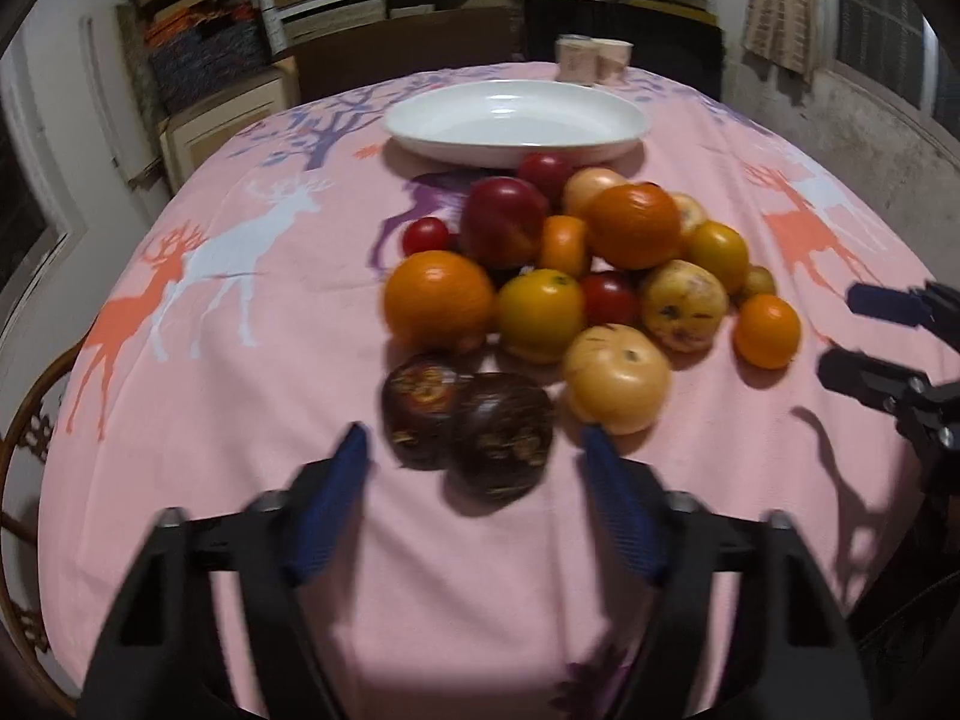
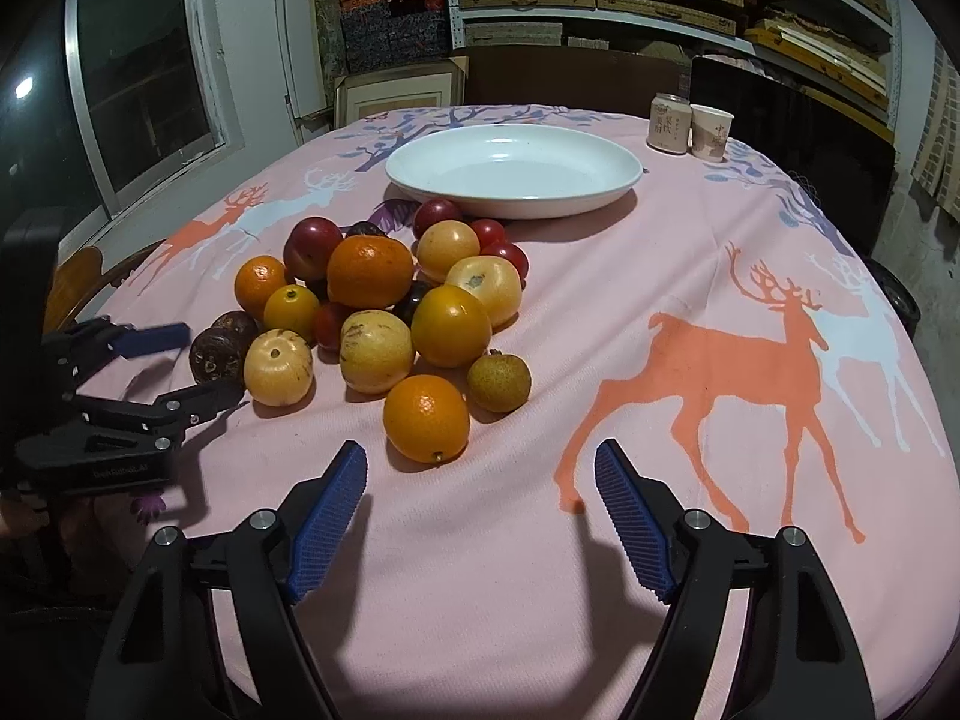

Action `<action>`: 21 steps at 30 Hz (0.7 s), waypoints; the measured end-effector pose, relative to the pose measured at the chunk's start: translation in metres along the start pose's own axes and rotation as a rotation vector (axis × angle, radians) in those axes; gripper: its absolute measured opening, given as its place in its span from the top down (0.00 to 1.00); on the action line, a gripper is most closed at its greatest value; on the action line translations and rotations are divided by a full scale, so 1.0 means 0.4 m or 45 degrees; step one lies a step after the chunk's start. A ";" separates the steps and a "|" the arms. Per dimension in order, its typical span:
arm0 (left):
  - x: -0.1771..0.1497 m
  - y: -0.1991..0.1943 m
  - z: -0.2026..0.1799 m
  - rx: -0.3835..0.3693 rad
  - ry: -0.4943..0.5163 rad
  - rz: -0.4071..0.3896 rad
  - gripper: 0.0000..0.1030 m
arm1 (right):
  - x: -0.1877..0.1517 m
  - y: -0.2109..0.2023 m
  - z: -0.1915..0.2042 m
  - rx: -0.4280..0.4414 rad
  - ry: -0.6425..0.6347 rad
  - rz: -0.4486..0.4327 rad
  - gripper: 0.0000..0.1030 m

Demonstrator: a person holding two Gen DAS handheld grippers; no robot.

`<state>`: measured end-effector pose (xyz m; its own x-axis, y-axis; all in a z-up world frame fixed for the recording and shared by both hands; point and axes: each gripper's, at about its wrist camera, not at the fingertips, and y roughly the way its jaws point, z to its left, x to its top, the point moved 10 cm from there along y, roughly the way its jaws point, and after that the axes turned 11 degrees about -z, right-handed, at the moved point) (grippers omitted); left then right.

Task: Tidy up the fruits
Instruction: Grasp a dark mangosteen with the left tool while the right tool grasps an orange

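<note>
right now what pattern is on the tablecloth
Pink tablecloth printed with orange and white deer and purple trees; clearest in the right wrist view.

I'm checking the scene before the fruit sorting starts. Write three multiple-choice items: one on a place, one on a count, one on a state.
1. Where does the white plate stand?
A. Beyond the fruit pile, farther from the cameras
B. On top of the fruit
C. On a chair

2. How many cups stand at the table's far edge?
A. None
B. Two
C. Five

3. What is on the plate?
A. Oranges
B. Two dark fruits
C. Nothing

Answers:
1 A: the plate sits on the pink cloth behind the pile.
2 B: two cups stand side by side.
3 C: its white inside is bare, and all fruit lies on the cloth.
</note>
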<state>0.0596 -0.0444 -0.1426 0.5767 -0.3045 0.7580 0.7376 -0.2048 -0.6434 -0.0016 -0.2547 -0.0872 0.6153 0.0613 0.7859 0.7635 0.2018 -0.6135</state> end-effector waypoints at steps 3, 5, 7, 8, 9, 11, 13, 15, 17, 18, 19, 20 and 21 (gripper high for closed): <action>-0.004 0.003 -0.026 0.043 0.101 -0.044 0.43 | -0.003 0.004 0.000 0.003 0.003 0.005 0.23; 0.000 -0.005 -0.035 0.041 0.122 -0.077 0.58 | -0.005 0.007 0.001 0.008 0.001 0.009 0.24; 0.005 -0.014 -0.042 0.011 0.123 -0.102 0.61 | -0.009 0.010 0.008 0.028 0.005 0.018 0.27; 0.004 -0.016 -0.047 -0.018 0.113 -0.102 0.61 | -0.010 0.012 0.013 0.040 0.006 0.025 0.30; 0.003 -0.015 -0.047 -0.031 0.105 -0.102 0.62 | -0.012 0.016 0.020 0.050 0.000 0.032 0.32; 0.001 -0.016 -0.042 -0.056 0.081 -0.098 0.62 | -0.014 0.025 0.037 0.073 -0.018 0.042 0.37; -0.001 -0.021 -0.038 -0.086 0.050 -0.096 0.62 | -0.015 0.035 0.053 0.088 -0.032 0.049 0.38; -0.005 -0.025 -0.037 -0.106 0.038 -0.096 0.62 | -0.012 0.047 0.059 0.089 -0.036 0.055 0.41; -0.008 -0.026 -0.039 -0.115 0.039 -0.094 0.62 | -0.009 0.058 0.063 0.092 -0.034 0.056 0.41; -0.008 -0.023 -0.043 -0.111 0.049 -0.092 0.62 | -0.008 0.068 0.063 0.095 -0.024 0.063 0.41; -0.008 -0.021 -0.045 -0.104 0.055 -0.092 0.62 | -0.008 0.076 0.065 0.103 -0.012 0.072 0.41; -0.006 -0.018 -0.048 -0.099 0.052 -0.093 0.62 | -0.009 0.085 0.065 0.106 -0.002 0.078 0.43; -0.004 -0.016 -0.052 -0.109 0.045 -0.093 0.62 | -0.010 0.092 0.064 0.103 0.006 0.082 0.45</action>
<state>0.0464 -0.0621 -0.1419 0.5090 -0.3180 0.7999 0.7436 -0.3057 -0.5947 0.0188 -0.2225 -0.1109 0.6634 0.0724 0.7448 0.7042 0.2761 -0.6541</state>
